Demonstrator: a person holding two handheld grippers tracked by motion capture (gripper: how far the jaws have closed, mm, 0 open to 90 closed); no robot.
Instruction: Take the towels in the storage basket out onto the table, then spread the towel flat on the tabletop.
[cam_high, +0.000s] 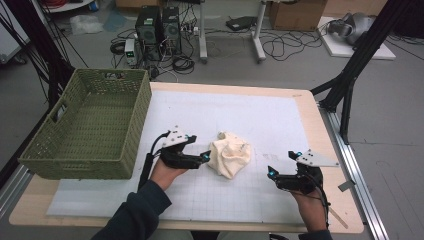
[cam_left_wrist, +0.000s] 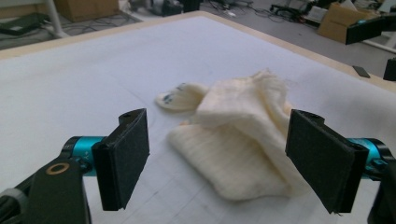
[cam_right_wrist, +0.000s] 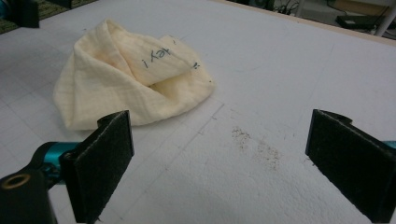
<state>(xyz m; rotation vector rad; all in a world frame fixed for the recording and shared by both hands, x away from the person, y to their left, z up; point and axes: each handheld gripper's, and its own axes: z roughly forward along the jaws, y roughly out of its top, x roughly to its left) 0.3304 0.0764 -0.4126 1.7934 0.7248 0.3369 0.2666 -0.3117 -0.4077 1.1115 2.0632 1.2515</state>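
Note:
A crumpled cream cloth (cam_high: 230, 157) lies on the white mat near the middle of the table. My left gripper (cam_high: 205, 157) sits just left of it, low over the mat, pointing at it. In the left gripper view the cloth (cam_left_wrist: 238, 140) lies ahead of and partly between the wide-open jaws of my left gripper (cam_left_wrist: 219, 161), and neither pad presses on it. My right gripper (cam_high: 271, 174) rests to the right of the cloth, apart from it. Its jaws stand open over bare mat (cam_right_wrist: 219, 163), and the cloth (cam_right_wrist: 130, 79), with dark writing on one fold, lies farther off at the upper left.
A green woven basket (cam_high: 85, 125) stands at the table's left side, beside the left hand. The white gridded mat (cam_high: 260, 120) covers most of the wooden table. A few brown specks (cam_right_wrist: 257, 144) mark the mat near the right gripper. Computers and cables sit on the floor behind.

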